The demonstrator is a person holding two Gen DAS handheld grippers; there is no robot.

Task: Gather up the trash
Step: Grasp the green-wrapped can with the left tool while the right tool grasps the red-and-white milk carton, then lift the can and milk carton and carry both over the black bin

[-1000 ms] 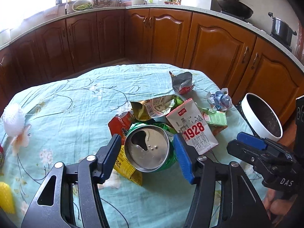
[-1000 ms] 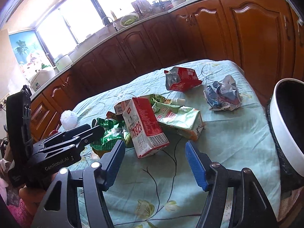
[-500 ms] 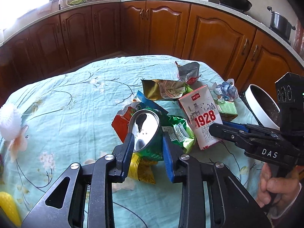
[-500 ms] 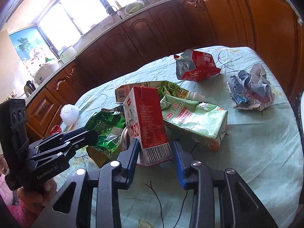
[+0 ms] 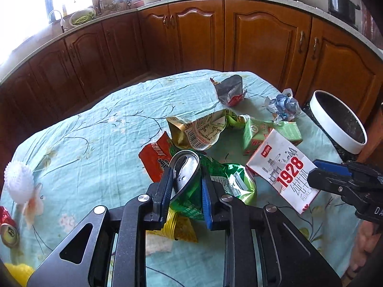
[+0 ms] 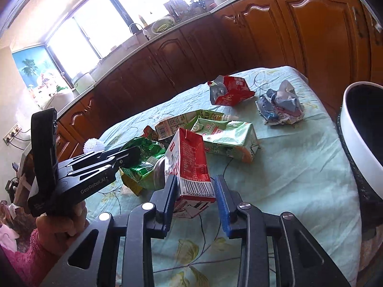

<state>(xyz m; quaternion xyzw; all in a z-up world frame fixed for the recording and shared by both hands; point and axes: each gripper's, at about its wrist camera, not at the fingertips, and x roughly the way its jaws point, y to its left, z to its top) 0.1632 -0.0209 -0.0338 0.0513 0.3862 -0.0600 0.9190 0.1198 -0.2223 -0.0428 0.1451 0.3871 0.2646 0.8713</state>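
My left gripper is shut on a crushed green drink can, squeezed flat and lifted a little above the table. My right gripper is shut on the white and red "1928" milk carton, which tilts off the cloth; the carton also shows in the left wrist view. The white-rimmed trash bin stands at the table's right edge. On the light green tablecloth lie a green juice carton, a gold wrapper, a red packet, a red and silver pouch and crumpled paper.
A white spiky ball and a red can lie at the table's left edge. A yellow wrapper lies under my left gripper. Wooden cabinets run close behind and to the right of the table.
Both grippers closed from open: the left crushed and raised the green can, the right moved forward, clamped the 1928 carton and tilted it up.
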